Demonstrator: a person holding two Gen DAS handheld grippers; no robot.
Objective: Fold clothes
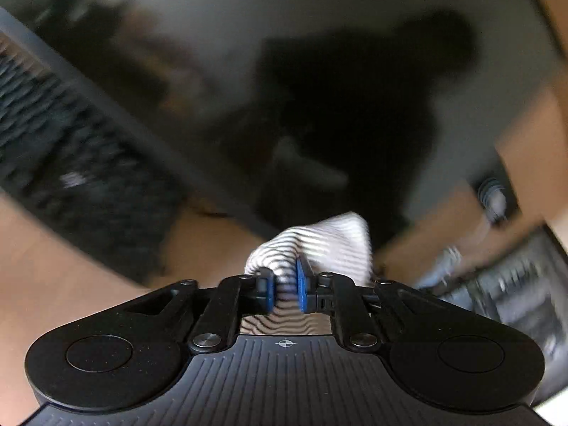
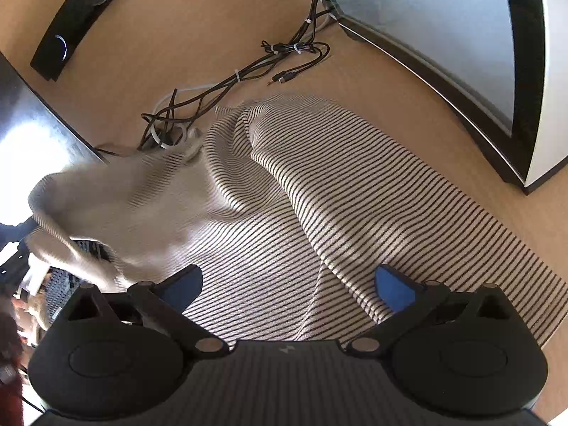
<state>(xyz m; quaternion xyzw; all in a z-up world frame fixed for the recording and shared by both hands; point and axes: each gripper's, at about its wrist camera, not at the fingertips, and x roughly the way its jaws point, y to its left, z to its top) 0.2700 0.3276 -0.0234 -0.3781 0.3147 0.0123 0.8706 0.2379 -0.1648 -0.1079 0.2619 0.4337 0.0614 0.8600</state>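
**Now: striped top half lifted, left tool gripping a bunch**

Widest of all is the wooden desk (image 2: 198, 28), tan and bare along its far side. On it lies the top (image 2: 355, 191), a cream knit with thin dark stripes, spread from the near right edge up toward the middle. Its right part lies flat with one long fold running along it; its left part rises in a blurred hump, lifted off the desk.

A monitor (image 2: 443, 35) stands at the far right, just beside the top's edge. A dark bar (image 2: 71, 17) with two round metal rings lies at the far left. Between them a tangle of black and white cables (image 2: 220, 85) runs up to the top's far edge, touching it.

The right tool (image 2: 289, 289) hangs over the near part of the top with its blue pads spread wide, holding nothing.

The left tool (image 1: 285, 285) is closed narrow on a bunch of the striped top (image 1: 319, 245), cloth pinched between its blue pads. Its view beyond is badly blurred: a dark shape over a grey surface, and tan desk (image 1: 42, 266) below.
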